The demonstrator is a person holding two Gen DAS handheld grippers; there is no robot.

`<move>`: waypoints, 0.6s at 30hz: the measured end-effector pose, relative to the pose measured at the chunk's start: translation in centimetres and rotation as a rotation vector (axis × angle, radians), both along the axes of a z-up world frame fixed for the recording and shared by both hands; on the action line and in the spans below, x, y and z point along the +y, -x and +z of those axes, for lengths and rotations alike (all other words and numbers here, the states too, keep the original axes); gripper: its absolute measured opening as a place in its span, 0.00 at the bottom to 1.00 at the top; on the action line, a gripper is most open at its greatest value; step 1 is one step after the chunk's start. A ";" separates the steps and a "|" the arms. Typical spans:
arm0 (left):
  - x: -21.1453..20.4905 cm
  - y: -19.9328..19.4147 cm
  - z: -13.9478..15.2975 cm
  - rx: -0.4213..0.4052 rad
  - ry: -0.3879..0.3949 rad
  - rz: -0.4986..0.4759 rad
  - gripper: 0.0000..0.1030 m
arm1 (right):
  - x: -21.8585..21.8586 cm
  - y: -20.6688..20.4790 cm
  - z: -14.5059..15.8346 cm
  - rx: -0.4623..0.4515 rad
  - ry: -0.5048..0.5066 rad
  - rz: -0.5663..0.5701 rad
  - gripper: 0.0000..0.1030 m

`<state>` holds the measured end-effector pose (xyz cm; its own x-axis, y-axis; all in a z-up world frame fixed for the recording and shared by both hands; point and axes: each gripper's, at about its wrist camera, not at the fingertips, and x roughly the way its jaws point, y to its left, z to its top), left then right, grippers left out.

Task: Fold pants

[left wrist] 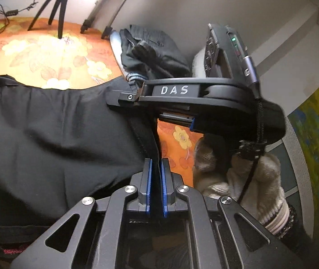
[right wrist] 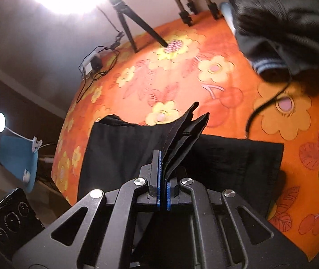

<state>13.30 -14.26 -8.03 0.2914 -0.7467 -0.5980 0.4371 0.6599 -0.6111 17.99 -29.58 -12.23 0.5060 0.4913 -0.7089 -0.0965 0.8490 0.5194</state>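
Black pants [left wrist: 47, 134] hang and spread to the left in the left wrist view. My left gripper [left wrist: 156, 163] is shut on their seamed edge, which runs up between the blue pads. Just ahead is the right gripper's body, marked DAS [left wrist: 175, 89], held by a gloved hand [left wrist: 256, 179]. In the right wrist view my right gripper [right wrist: 163, 168] is shut on a bunched fold of the pants, whose corners stick up past the pads. The rest of the pants [right wrist: 238, 159] lies flat on the orange flowered cover [right wrist: 181, 67] below.
A pile of dark clothes [right wrist: 282, 22] [left wrist: 155, 51] sits at the far side of the cover. A tripod [right wrist: 132, 27] [left wrist: 58, 6] and cables with an adapter [right wrist: 92, 65] stand near the far edge. The cover's left edge drops off beside a blue item [right wrist: 18, 157].
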 end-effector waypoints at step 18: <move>15.8 -1.6 -1.4 0.002 -0.196 0.273 0.24 | -3.2 0.3 -4.5 0.077 -0.026 -0.021 0.10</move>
